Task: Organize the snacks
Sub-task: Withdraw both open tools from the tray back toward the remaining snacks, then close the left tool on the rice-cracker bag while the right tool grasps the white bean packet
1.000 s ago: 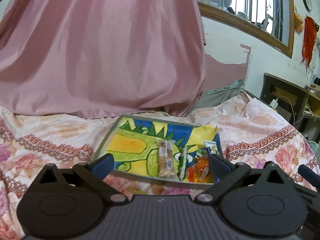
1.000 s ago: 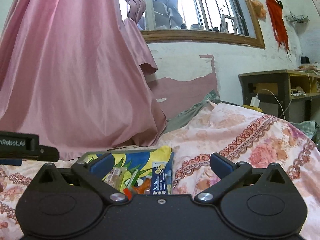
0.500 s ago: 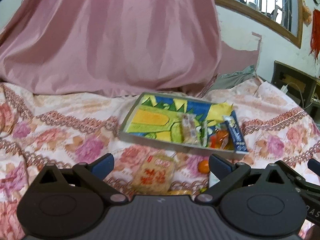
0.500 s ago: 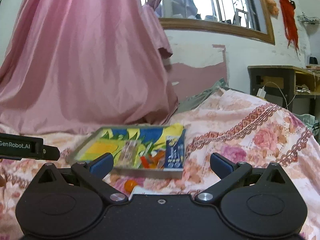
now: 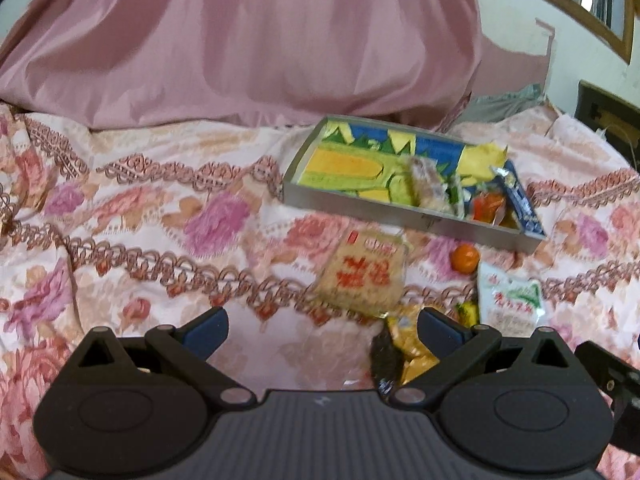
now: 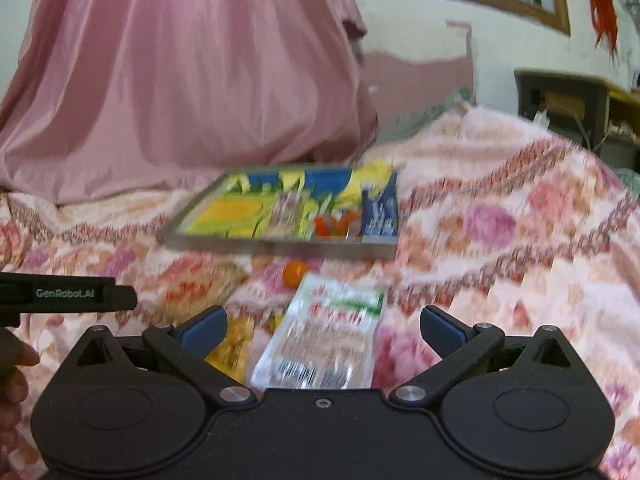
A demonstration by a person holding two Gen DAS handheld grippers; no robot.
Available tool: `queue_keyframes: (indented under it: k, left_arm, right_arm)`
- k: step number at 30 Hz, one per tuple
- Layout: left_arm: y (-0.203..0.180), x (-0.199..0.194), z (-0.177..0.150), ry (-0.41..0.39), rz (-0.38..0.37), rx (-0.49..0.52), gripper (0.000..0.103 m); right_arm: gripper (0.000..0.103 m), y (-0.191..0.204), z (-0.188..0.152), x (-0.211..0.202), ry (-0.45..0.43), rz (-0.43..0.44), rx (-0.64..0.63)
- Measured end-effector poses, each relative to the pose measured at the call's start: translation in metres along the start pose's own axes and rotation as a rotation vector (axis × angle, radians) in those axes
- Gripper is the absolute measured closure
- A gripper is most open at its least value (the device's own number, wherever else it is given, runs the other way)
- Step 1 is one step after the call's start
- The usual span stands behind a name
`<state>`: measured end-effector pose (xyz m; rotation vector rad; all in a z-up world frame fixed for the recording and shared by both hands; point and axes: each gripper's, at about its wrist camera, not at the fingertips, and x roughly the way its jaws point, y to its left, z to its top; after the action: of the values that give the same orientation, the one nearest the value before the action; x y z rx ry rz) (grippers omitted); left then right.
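A shallow tray (image 5: 360,206) with a dinosaur print lies on the bed and holds several snack packets at its right end; it also shows in the right wrist view (image 6: 280,246). In front of it lie a red-lettered cracker pack (image 5: 362,274), a small orange (image 5: 464,258), a white-and-green packet (image 5: 510,302) and yellow wrappers (image 5: 412,346). My left gripper (image 5: 322,330) is open and empty, just short of the cracker pack. My right gripper (image 6: 322,324) is open and empty, above the white-and-green packet (image 6: 324,344), with the orange (image 6: 296,272) beyond.
The floral bedspread (image 5: 140,220) covers the whole surface. A pink curtain (image 5: 240,40) hangs behind the tray. A dark desk (image 6: 568,100) stands at the right by the wall. The left gripper's body (image 6: 68,294) pokes in at the right wrist view's left edge.
Both grippers have pulled back and tilted down, so the tray looks farther away and the loose snacks in front of it have come into view. Both stayed open.
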<state>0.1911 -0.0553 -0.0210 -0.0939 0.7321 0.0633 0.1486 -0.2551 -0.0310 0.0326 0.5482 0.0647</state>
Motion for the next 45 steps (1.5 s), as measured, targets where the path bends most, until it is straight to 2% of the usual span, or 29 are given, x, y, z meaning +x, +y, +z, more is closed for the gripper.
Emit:
queue_keyframes:
  k: [9, 23, 32, 45]
  left_arm:
    - [0.011, 0.018, -0.015, 0.048, 0.015, 0.001, 0.001]
    - [0.022, 0.034, -0.03, 0.102, 0.008, 0.004, 0.001]
    - [0.019, 0.034, -0.034, 0.079, -0.026, 0.028, 0.001]
    - [0.007, 0.047, -0.017, 0.007, -0.046, 0.075, 0.001]
  right_arm:
    - [0.001, 0.018, -0.013, 0.018, 0.09, -0.011, -0.088]
    - [0.001, 0.017, -0.022, 0.041, 0.214, -0.028, -0.077]
    - [0.001, 0.016, -0.02, 0.05, 0.223, -0.027, -0.051]
    - [0.001, 0.003, -0.01, 0.076, 0.193, -0.024, 0.027]
